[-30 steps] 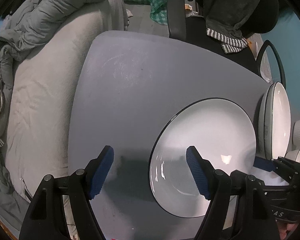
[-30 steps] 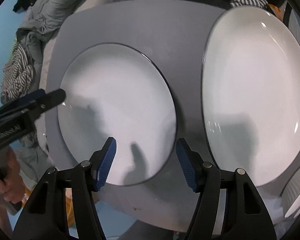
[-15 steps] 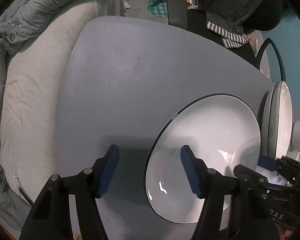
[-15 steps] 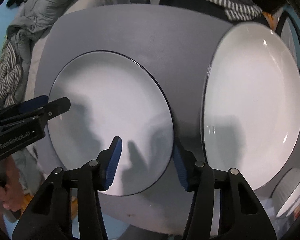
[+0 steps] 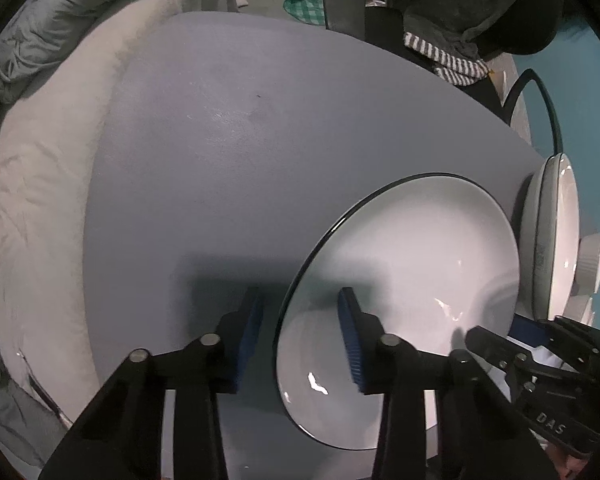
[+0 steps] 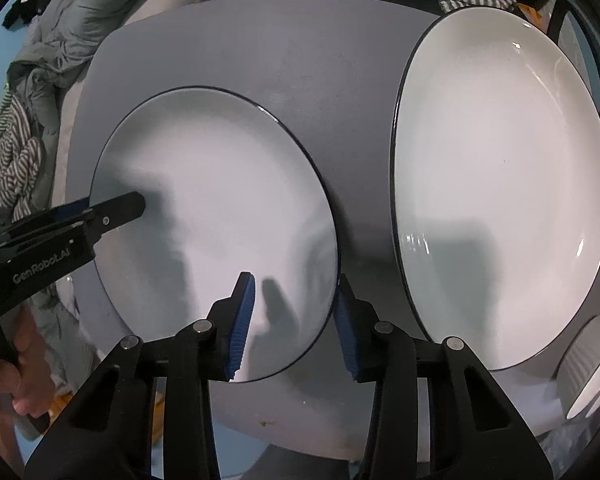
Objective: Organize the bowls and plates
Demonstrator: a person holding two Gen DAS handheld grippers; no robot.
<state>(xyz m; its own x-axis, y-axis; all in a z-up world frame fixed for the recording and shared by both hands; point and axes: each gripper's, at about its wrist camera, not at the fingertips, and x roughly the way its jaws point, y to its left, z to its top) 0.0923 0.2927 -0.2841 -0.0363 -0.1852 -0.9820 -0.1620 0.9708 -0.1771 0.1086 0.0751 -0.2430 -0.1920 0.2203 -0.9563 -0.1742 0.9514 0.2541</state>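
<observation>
We hold a hand-held gripper in each hand over a grey worktop [image 5: 220,168], both pointing steeply down at one white plate [image 6: 220,208] with a dark rim. The plate lies flat on the worktop, towards its near edge.

Our left hand-held gripper [image 5: 300,334] straddles the plate's left rim: one blue pad hangs over the bare worktop outside the rim, the other over the white inside. Its jaws are closing, the rim is between them, and the pads do not press on it yet.

Our right hand-held gripper [image 6: 294,322] straddles the same plate's right rim, one pad over the white surface and one just outside the rim. Its jaws are closing too, with a gap still showing on each side.

A second, larger plate [image 6: 500,184] lies just beside the first one, to its right, apart from it. A ribbed white bowl [image 6: 588,376] stands near the worktop's right corner. Grey bedding [image 5: 40,200] lies beyond the worktop's left side.
</observation>
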